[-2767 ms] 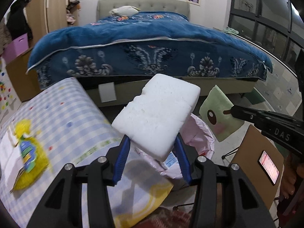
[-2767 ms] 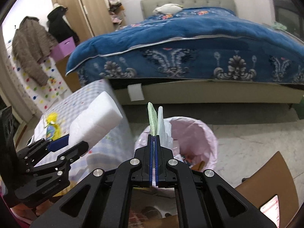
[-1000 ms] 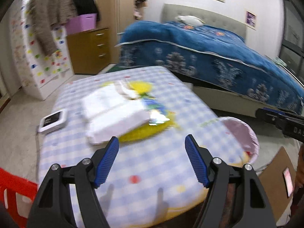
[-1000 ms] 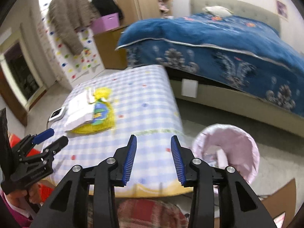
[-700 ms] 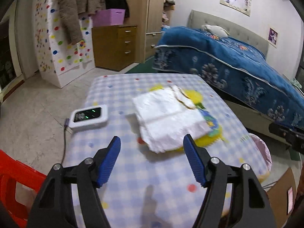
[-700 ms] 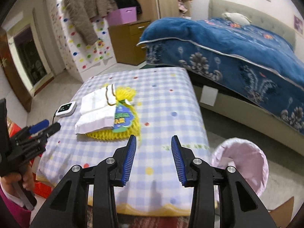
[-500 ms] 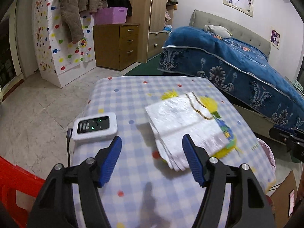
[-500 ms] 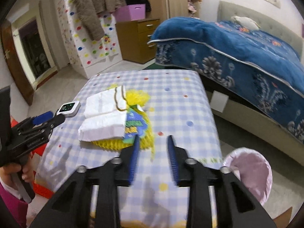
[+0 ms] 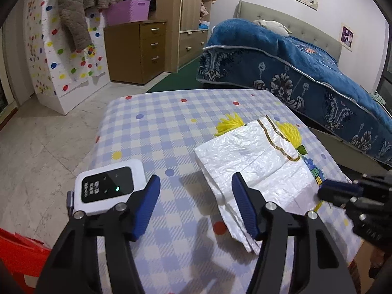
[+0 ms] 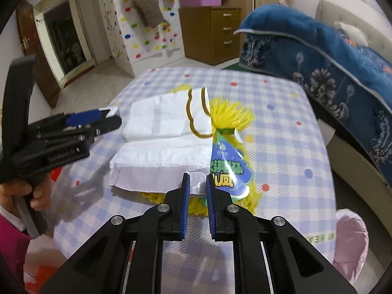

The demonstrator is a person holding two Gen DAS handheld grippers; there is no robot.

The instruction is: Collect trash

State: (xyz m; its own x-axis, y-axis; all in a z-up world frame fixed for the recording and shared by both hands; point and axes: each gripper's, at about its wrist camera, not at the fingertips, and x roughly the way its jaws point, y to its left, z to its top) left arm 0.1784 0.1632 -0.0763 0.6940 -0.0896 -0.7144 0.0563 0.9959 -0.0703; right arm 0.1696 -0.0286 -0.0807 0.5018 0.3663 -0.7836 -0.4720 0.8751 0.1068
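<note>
Crinkled white plastic bag (image 9: pixel 257 161) with gold-trimmed handles lies folded over yellow mesh packaging (image 10: pixel 227 120); left gripper (image 9: pixel 196 193) gapes empty, right gripper (image 10: pixel 196 188), closing, nearly pinched, grips nothing.

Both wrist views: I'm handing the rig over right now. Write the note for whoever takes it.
Left gripper: jaws open, have just been closing, nothing between them, above the table beside the white bag.
Right gripper: jaws have just been closing to a narrow gap at the white bag's near corner; no grip yet.
White bag lies on the yellow net bag. Pink-lined bin stands on the floor off the table's corner.
Done: nothing on this table lifted.
Left: grip both bags and bin them. Leave the white device.
</note>
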